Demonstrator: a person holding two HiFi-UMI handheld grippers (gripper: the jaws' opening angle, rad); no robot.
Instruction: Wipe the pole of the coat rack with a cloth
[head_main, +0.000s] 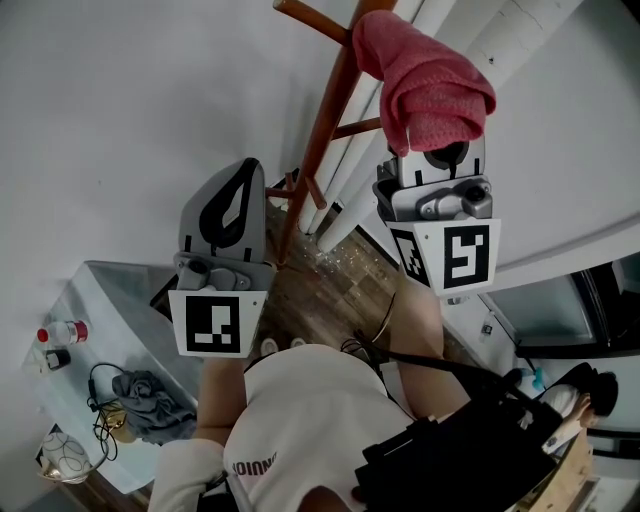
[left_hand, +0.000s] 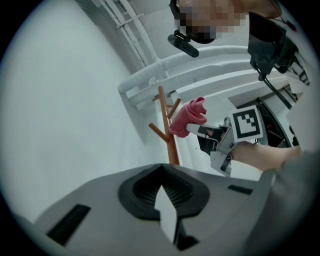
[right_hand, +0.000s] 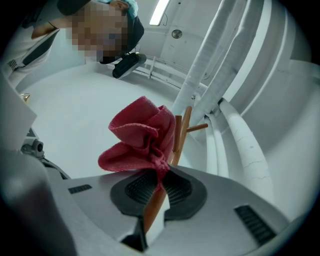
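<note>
The wooden coat rack pole slants from the top of the head view down to the floor, with short pegs on it. A bunched pink cloth is pinched in my right gripper, which is shut on it just right of the upper pole. From the right gripper view the cloth lies against the pole by the pegs. My left gripper hangs lower and left of the pole, jaws shut with nothing in them. Its own view shows the pole and cloth well ahead.
White pipes run along the wall behind the rack. A pale table at lower left carries a bottle, cables and a grey rag. A black bag hangs at lower right. The floor is wood.
</note>
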